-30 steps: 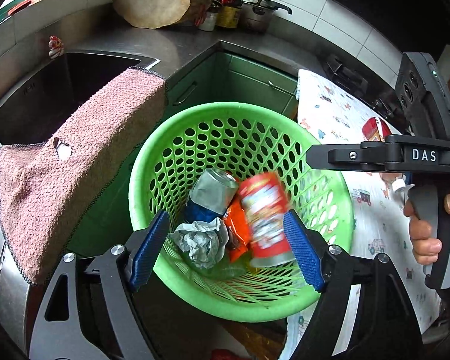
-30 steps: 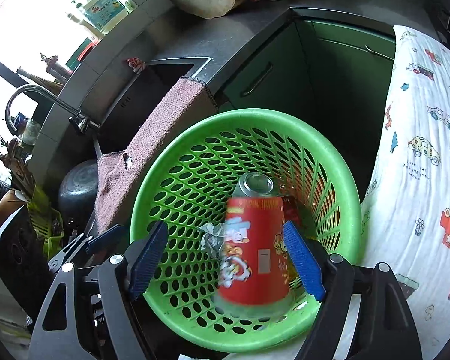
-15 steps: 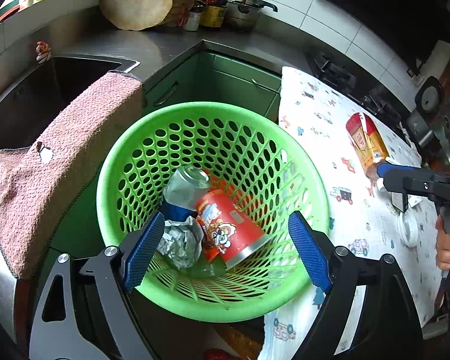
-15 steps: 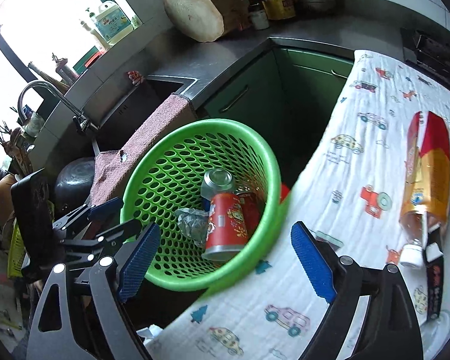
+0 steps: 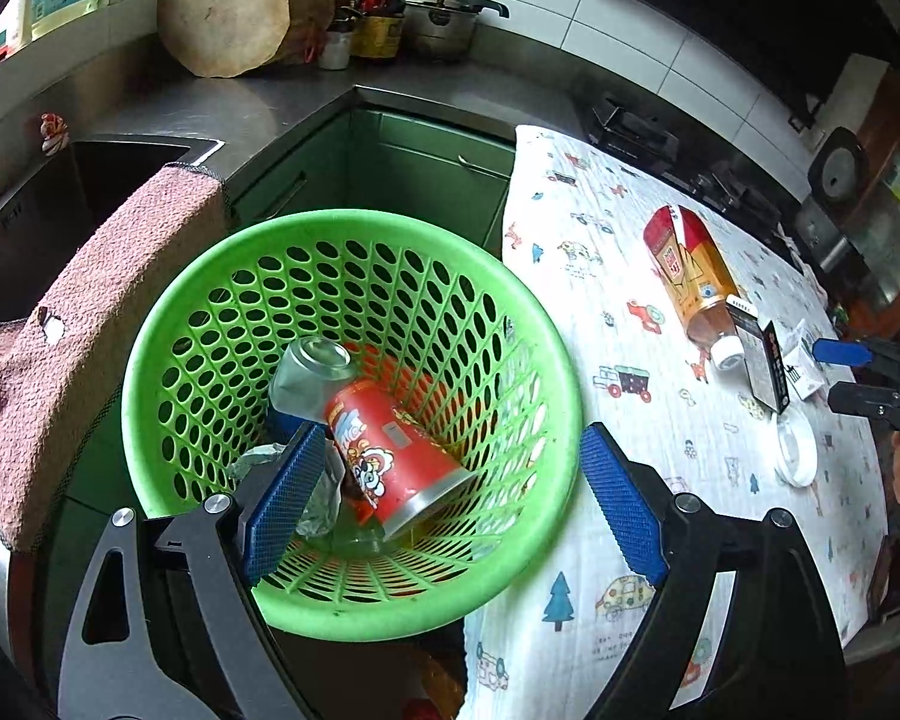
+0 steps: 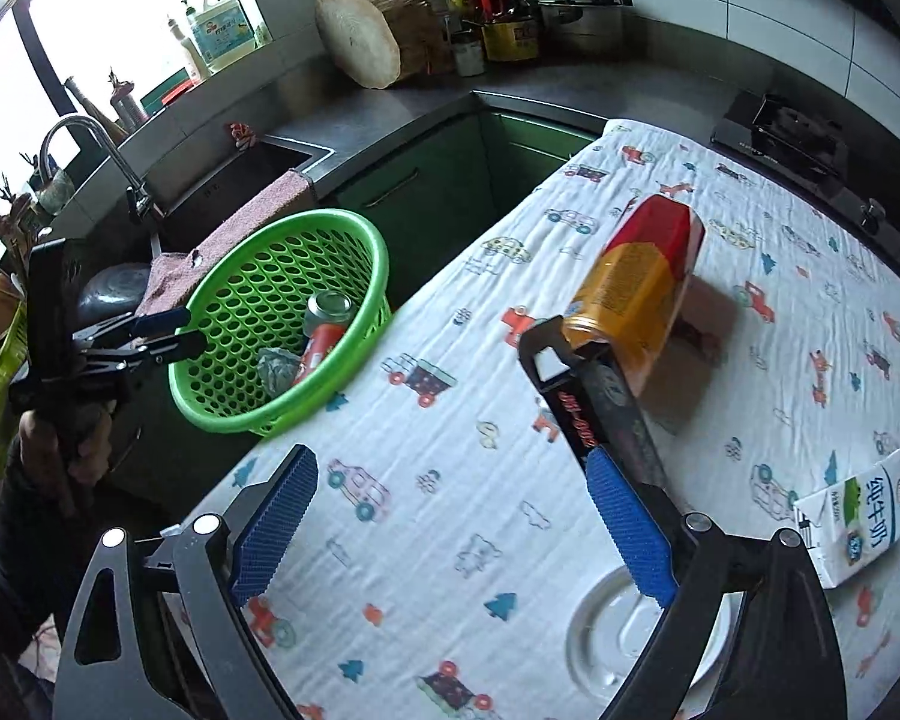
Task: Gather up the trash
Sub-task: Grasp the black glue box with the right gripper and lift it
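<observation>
Right gripper [image 6: 450,516] jaws apart, just widened, nothing between; red-yellow plastic bottle [image 6: 636,288] seen ahead. Left gripper [image 5: 450,498] jaws apart, just widened, above red can [image 5: 390,456] in green perforated basket [image 5: 546,360].

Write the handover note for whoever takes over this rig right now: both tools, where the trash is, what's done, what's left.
Left tool: open, empty, over the green basket; jaws have just been opening.
Right tool: open, empty, over the printed cloth; jaws have just been opening.
Done: red can, silver can and crumpled foil lie in the basket.
Left on the cloth: orange bottle, black box, milk carton, white lid.
</observation>
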